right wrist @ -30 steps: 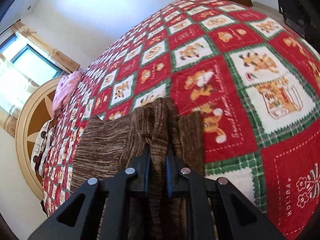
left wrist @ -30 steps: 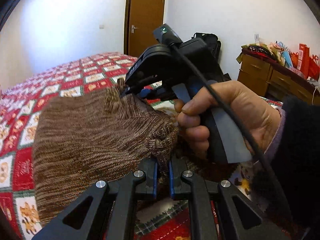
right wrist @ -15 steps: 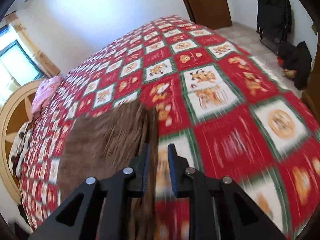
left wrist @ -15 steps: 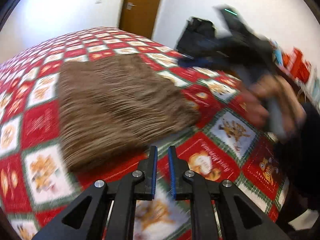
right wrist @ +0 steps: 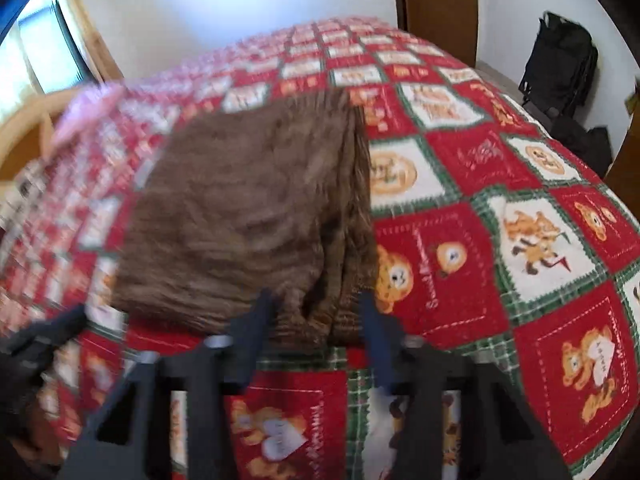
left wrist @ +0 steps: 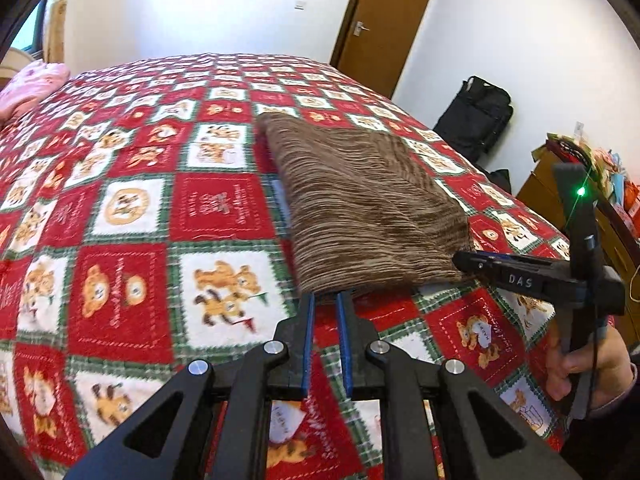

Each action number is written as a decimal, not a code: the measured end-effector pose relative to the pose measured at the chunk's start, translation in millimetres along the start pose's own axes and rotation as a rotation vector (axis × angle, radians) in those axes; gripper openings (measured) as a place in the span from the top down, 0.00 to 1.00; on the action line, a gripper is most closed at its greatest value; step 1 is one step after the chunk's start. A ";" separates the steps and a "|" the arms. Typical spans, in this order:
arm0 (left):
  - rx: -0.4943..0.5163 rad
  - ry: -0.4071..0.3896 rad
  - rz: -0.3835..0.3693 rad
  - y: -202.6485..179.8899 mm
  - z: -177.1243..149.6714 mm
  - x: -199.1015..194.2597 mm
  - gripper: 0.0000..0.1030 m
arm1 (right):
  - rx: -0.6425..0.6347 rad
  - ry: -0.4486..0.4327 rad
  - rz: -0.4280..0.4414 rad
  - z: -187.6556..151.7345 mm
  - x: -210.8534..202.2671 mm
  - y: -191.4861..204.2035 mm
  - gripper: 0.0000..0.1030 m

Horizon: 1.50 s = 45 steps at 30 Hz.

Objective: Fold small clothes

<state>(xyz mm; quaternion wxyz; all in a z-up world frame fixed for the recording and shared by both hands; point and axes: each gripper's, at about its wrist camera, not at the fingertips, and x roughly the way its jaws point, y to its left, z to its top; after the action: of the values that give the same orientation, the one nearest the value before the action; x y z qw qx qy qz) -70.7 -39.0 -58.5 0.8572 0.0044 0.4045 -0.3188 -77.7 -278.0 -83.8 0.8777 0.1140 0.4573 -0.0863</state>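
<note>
A brown knitted garment (left wrist: 360, 204) lies folded flat on the red, white and green patterned bedspread (left wrist: 132, 216). My left gripper (left wrist: 325, 300) is nearly shut and empty, its tips at the garment's near edge. My right gripper (right wrist: 316, 304) is open, its tips on either side of the garment's (right wrist: 248, 216) near right corner, holding nothing. The right gripper also shows in the left wrist view (left wrist: 464, 260), at the garment's right corner. The left gripper's tip shows blurred at the left edge of the right wrist view (right wrist: 52, 326).
A pink item (left wrist: 32, 84) lies at the bed's far left by the headboard. A brown door (left wrist: 380, 24), a black bag (left wrist: 476, 116) and a cluttered wooden dresser (left wrist: 560, 184) stand beyond the bed's right side. The bed's edge runs close below my grippers.
Both grippers let go of the garment and pulled back. It now lies flat on the bed. My right gripper has opened; the left stays nearly shut.
</note>
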 end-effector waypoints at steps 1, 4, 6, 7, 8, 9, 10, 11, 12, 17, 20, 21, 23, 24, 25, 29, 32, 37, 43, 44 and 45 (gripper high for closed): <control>-0.005 0.001 0.003 3.4 -1.4 -2.8 0.89 | -0.014 0.008 -0.007 -1.0 2.6 0.9 0.77; -0.020 0.009 0.020 10.9 2.9 -1.8 0.89 | -0.039 0.001 -0.014 2.6 0.0 -2.9 0.87; -0.030 0.012 0.019 14.0 8.0 -1.6 0.89 | -0.061 -0.003 -0.047 4.5 -3.1 -6.5 0.88; -0.031 0.007 0.015 14.1 12.2 -1.1 0.89 | -0.065 0.001 -0.061 5.8 -2.4 -11.6 0.88; -0.023 0.005 0.016 12.5 17.8 0.5 0.89 | -0.057 0.006 -0.056 4.3 -2.1 -12.0 0.88; -0.013 0.005 0.020 11.5 22.0 1.8 0.89 | -0.038 0.017 -0.035 4.0 1.2 -16.6 0.87; 0.005 0.000 0.026 9.1 30.6 4.4 0.89 | -0.034 0.026 -0.023 3.6 4.2 -19.0 0.87; 0.011 -0.003 0.028 8.5 34.6 5.1 0.89 | -0.038 0.027 -0.022 2.7 2.8 -17.3 0.84; 0.019 -0.010 0.030 7.6 41.1 6.5 0.89 | -0.043 0.029 -0.016 2.0 -1.6 -15.4 0.79; 0.045 -0.052 0.042 0.2 71.3 26.0 0.88 | 0.012 -0.067 -0.002 16.6 -39.2 -22.5 0.74; 0.033 -0.046 0.044 -4.7 79.4 41.0 0.88 | 0.029 -0.137 0.030 38.7 -46.5 -19.5 0.74; 0.022 -0.042 0.050 -5.7 82.4 47.1 0.88 | 0.020 -0.135 0.038 43.4 -42.7 -16.7 0.75; -0.011 -0.031 0.054 -6.4 89.3 60.9 0.88 | -0.034 -0.113 0.015 55.0 -23.0 -4.0 0.76; -0.016 -0.029 0.052 -6.3 90.5 65.2 0.88 | -0.055 -0.096 0.008 57.9 -12.8 1.0 0.81; -0.019 -0.014 0.070 -5.3 91.6 75.6 0.88 | -0.067 -0.078 0.004 59.2 -3.8 3.5 0.83; -0.040 -0.008 0.097 1.9 84.5 92.6 0.88 | -0.059 -0.013 -0.070 61.5 35.2 -7.2 0.84; -0.036 -0.038 0.104 2.5 75.5 95.3 0.87 | -0.006 -0.005 -0.053 70.2 44.2 -21.5 0.79; 0.024 -0.096 0.138 -3.2 63.3 97.2 0.87 | 0.040 -0.001 -0.030 77.2 52.0 -30.9 0.78; -0.029 -0.057 0.095 10.1 79.6 79.2 0.85 | 0.045 -0.044 -0.002 77.6 30.0 -28.3 0.78; -0.025 -0.071 0.109 10.8 82.9 75.0 0.80 | 0.046 -0.084 -0.003 79.1 18.6 -28.5 0.78; -0.021 -0.093 0.130 11.4 88.3 70.8 0.76 | 0.040 -0.117 -0.007 81.7 9.4 -28.2 0.77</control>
<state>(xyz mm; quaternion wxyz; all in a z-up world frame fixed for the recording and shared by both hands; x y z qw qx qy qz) 29.9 -91.8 -51.3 0.8940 0.0071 0.3663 -0.2580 -15.7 -328.3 -49.5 0.9002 0.1249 0.4037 -0.1051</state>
